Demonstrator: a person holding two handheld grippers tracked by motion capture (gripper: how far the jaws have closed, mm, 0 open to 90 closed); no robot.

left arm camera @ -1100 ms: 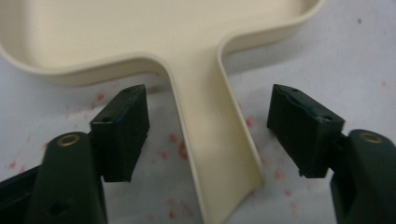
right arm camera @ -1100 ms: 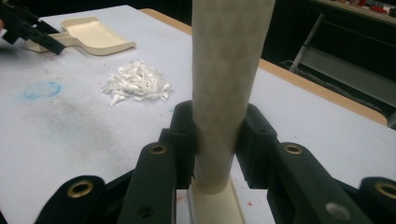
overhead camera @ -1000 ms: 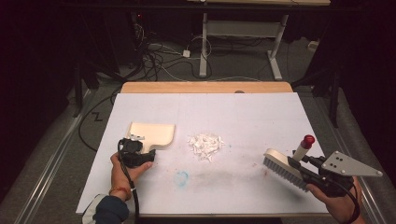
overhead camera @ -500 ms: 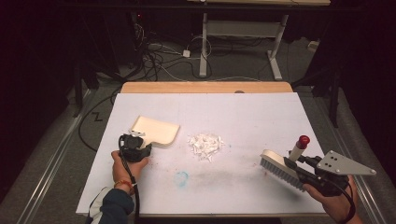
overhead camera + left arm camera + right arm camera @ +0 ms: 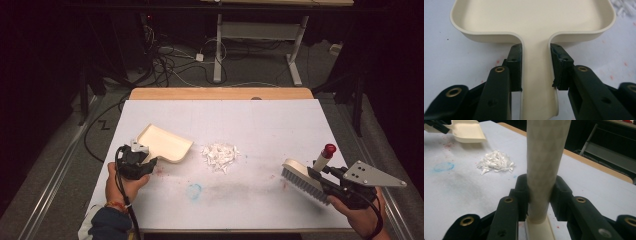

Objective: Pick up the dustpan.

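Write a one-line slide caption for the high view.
Left gripper holds a dustpan, right gripper a brush, paper scraps between.

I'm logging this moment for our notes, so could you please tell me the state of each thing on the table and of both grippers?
Cream plastic dustpan: empty, gripped by its handle, tilted.
White hand brush with grey bristles: held by its handle, off to the right of the pile.
Pile of white paper scraps: unswept, on the table.
Left gripper: jaws closed on the dustpan handle.
Right gripper: jaws closed on the brush handle.
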